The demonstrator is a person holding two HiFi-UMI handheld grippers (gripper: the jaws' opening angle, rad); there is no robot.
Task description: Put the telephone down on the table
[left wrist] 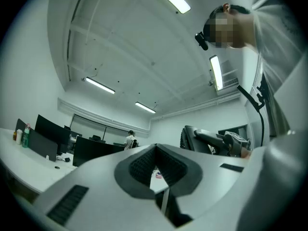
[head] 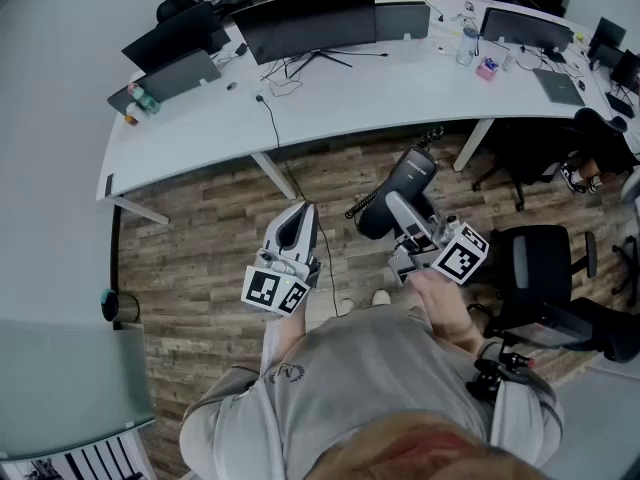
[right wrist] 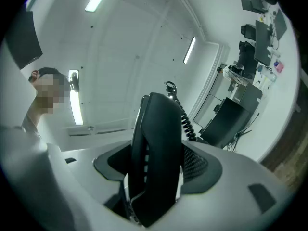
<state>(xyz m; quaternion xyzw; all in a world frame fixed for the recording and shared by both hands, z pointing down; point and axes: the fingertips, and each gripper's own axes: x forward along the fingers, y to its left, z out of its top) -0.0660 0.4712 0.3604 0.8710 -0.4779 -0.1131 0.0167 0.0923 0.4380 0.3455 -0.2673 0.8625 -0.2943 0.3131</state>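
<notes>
Head view, nearest first: the person's grey shirt (head: 360, 378) fills the bottom edge, and a hand (head: 440, 293) reaches forward to the right hand-held gripper (head: 400, 218). That gripper is clamped on the black plastic telephone (head: 408, 176). In the right gripper view the telephone (right wrist: 156, 148) stands upright between the two ribbed pads, pressed from both sides, with its coiled black cord (right wrist: 185, 117) trailing off behind. The left hand-held gripper (head: 297, 226) is held just beside it and apart. Its jaws meet at the tips and carry nothing, as the left gripper view shows.

The telephone hangs in the air over the brown wood-plank floor (head: 220, 218) — short of the long curved white counter (head: 350, 98). Farther back, dark flat monitors (head: 310, 23) stand on that counter, and a black office chair (head: 540, 258) sits to the right.
</notes>
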